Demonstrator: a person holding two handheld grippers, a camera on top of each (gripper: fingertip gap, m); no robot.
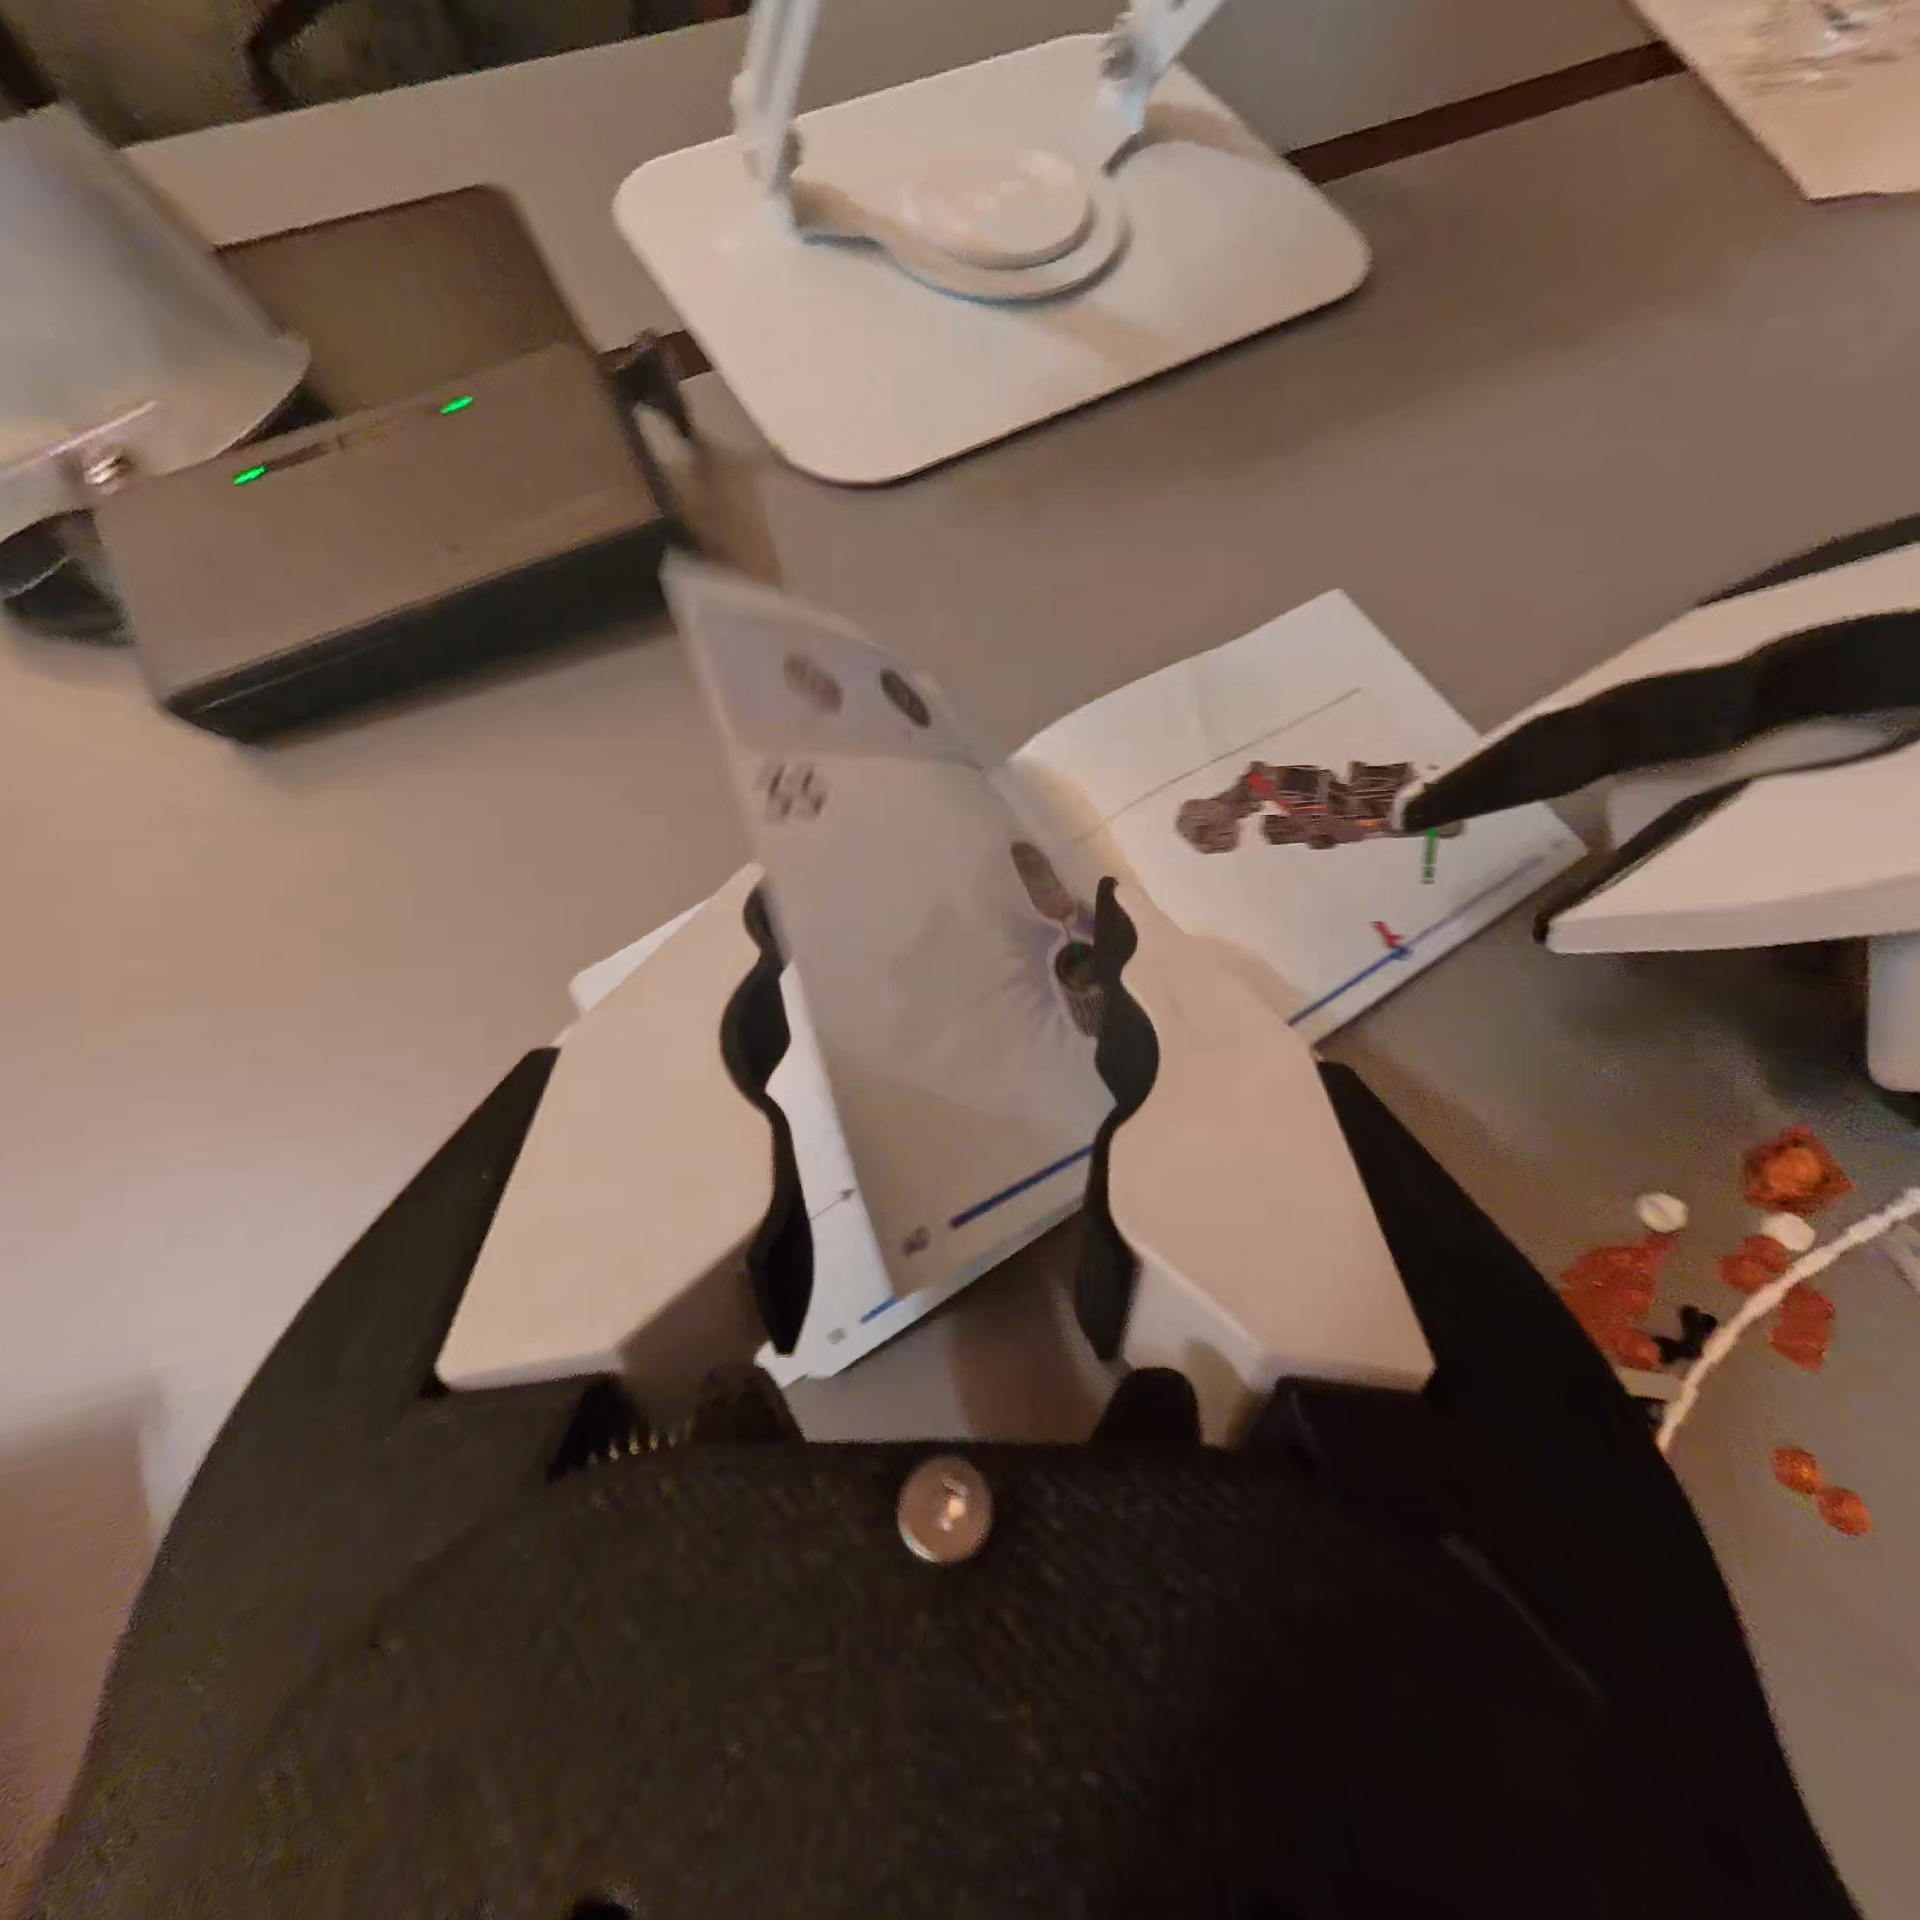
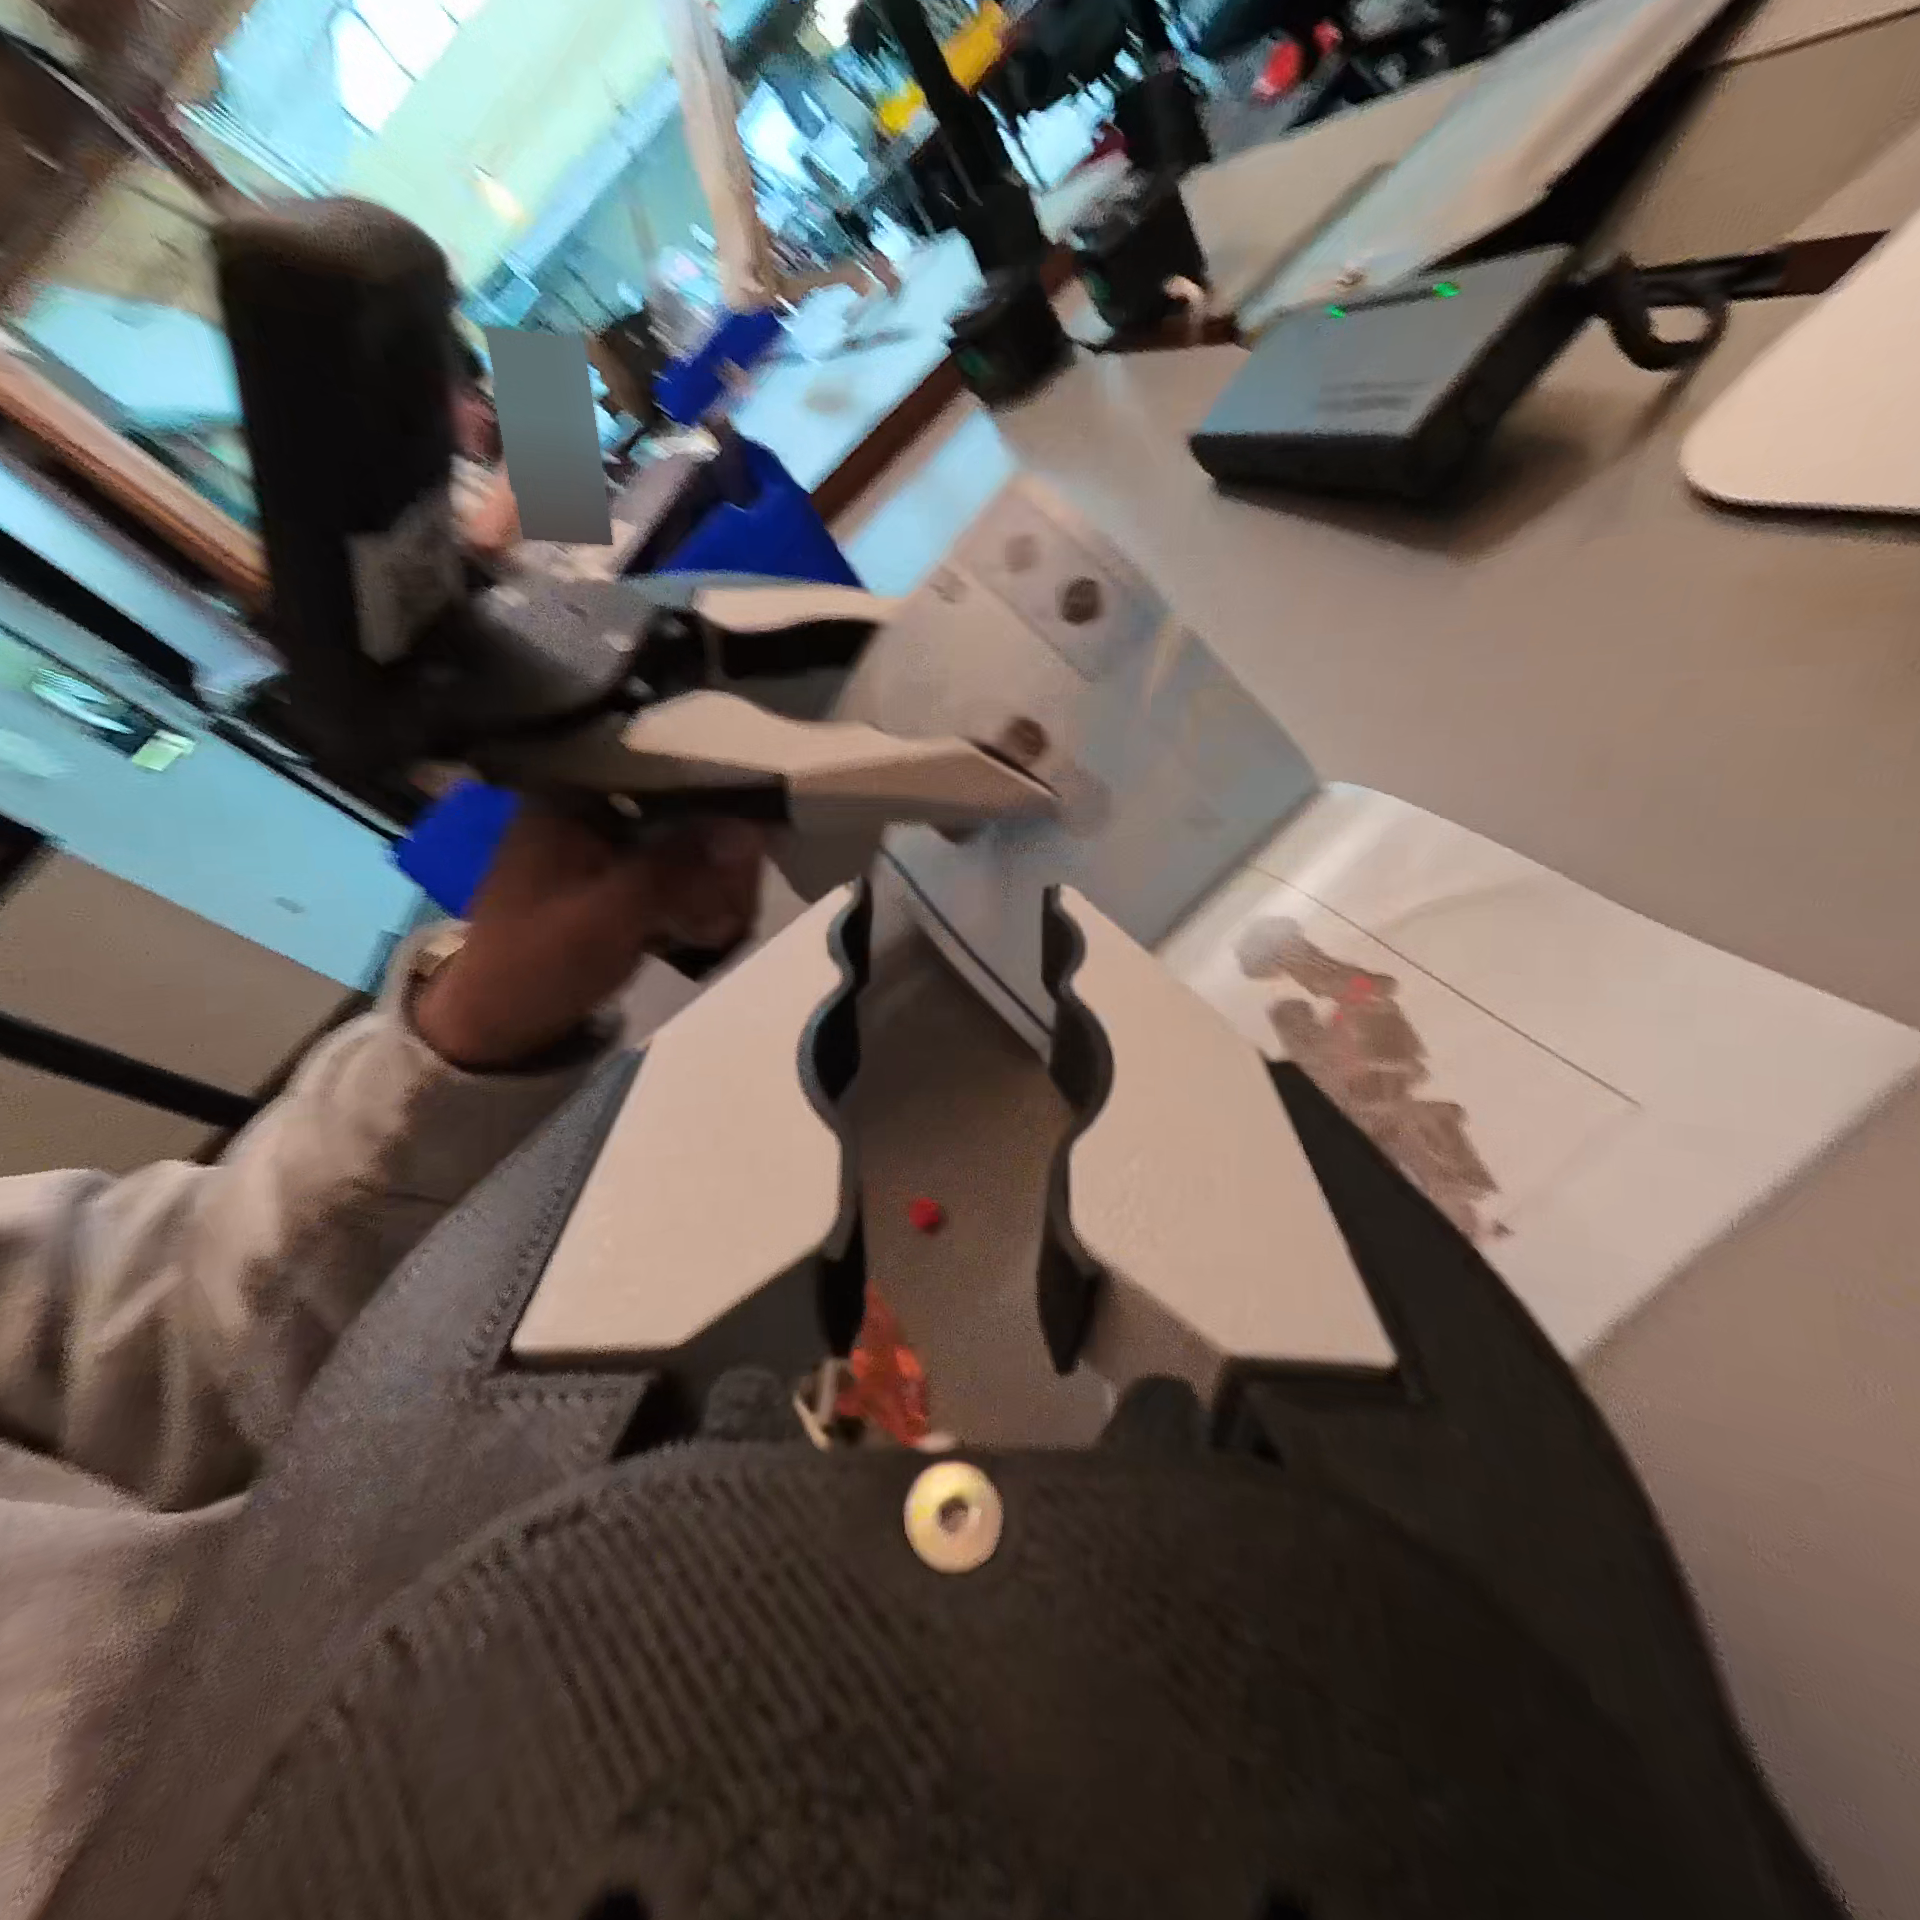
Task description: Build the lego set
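The left gripper (image 1: 935, 935) straddles a raised page (image 1: 914, 914) of the instruction booklet (image 1: 1247, 748) on the table (image 1: 1351, 499), jaws apart. Orange lego pieces (image 1: 1766, 1278) lie right.

The right gripper (image 2: 951, 925) hangs parted, empty, beside the booklet (image 2: 1558, 935); the left gripper (image 2: 1029, 800) touches that page (image 2: 1143, 707).

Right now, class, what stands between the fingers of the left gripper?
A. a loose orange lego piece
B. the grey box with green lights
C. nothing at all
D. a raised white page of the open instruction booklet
D: in the left wrist view the raised white page stands up between the fingers of the left gripper, above the open instruction booklet.
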